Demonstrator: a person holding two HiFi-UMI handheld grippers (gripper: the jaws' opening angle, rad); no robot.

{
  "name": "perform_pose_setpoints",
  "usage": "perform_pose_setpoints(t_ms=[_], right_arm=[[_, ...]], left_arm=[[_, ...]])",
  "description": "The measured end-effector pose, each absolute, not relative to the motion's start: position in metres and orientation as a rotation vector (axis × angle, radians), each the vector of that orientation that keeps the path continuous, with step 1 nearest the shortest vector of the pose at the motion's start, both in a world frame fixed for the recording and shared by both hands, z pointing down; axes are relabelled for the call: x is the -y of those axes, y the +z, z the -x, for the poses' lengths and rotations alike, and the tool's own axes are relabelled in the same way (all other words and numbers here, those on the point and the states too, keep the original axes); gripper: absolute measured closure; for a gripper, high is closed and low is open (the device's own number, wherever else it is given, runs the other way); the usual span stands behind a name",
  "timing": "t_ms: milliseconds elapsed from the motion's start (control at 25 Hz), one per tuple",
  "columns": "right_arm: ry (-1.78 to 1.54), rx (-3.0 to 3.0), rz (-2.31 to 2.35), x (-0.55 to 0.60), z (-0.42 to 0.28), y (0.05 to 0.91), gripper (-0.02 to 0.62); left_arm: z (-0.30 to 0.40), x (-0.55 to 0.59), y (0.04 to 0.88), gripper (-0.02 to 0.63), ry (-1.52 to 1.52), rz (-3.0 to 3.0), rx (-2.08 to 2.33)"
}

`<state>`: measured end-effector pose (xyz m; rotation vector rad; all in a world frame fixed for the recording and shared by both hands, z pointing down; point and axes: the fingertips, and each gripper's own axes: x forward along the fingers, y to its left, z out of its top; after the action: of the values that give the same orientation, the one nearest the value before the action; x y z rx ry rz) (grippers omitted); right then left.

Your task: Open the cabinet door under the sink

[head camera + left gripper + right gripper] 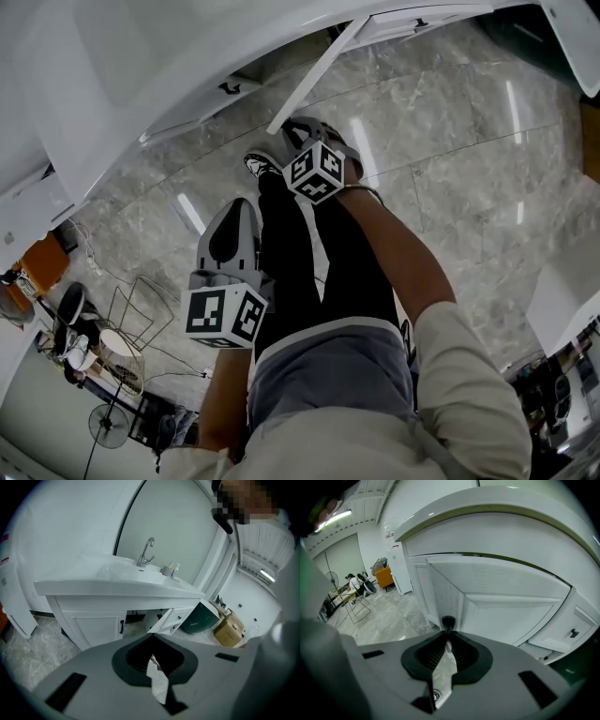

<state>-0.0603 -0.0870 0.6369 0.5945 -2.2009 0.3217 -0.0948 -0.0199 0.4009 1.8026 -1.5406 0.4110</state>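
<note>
My right gripper (447,638) is clamped tight on the black handle (448,622) of the white cabinet door (501,606) — the door stands swung out at an angle beneath the sink (123,570). My left gripper (153,639) is closed on nothing, well back from the cabinet.

Standing on grey marble floor (450,141): green bin (201,618) near cardboard box (228,631). Toward floor's lower-left edge, head view: pedestal fan (108,427), wire-frame stand (141,314).
</note>
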Motion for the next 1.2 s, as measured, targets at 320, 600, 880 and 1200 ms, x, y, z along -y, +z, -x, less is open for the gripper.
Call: perform_pose_setpoints(t_ms=[320, 600, 880, 1200], right_arm=[[0.301, 2.198, -0.558, 0.077, 0.044, 0.637, 0.545], [0.287, 2.184, -0.544, 0.067, 0.020, 0.638, 0.545], [0.287, 2.174, -0.539, 0.057, -0.005, 0.639, 0.545], [0.291, 2.171, -0.563, 0.053, -0.025, 0.639, 0.545]], left_arm=[[0.094, 0.013, 0.400, 0.606, 0.453, -1.818, 1.525], [0.085, 0.012, 0.401, 0.606, 0.451, -1.822, 1.514], [0.072, 0.015, 0.398, 0.606, 0.427, -1.827, 1.498], [0.059, 0.017, 0.397, 0.606, 0.385, -1.801, 1.479]])
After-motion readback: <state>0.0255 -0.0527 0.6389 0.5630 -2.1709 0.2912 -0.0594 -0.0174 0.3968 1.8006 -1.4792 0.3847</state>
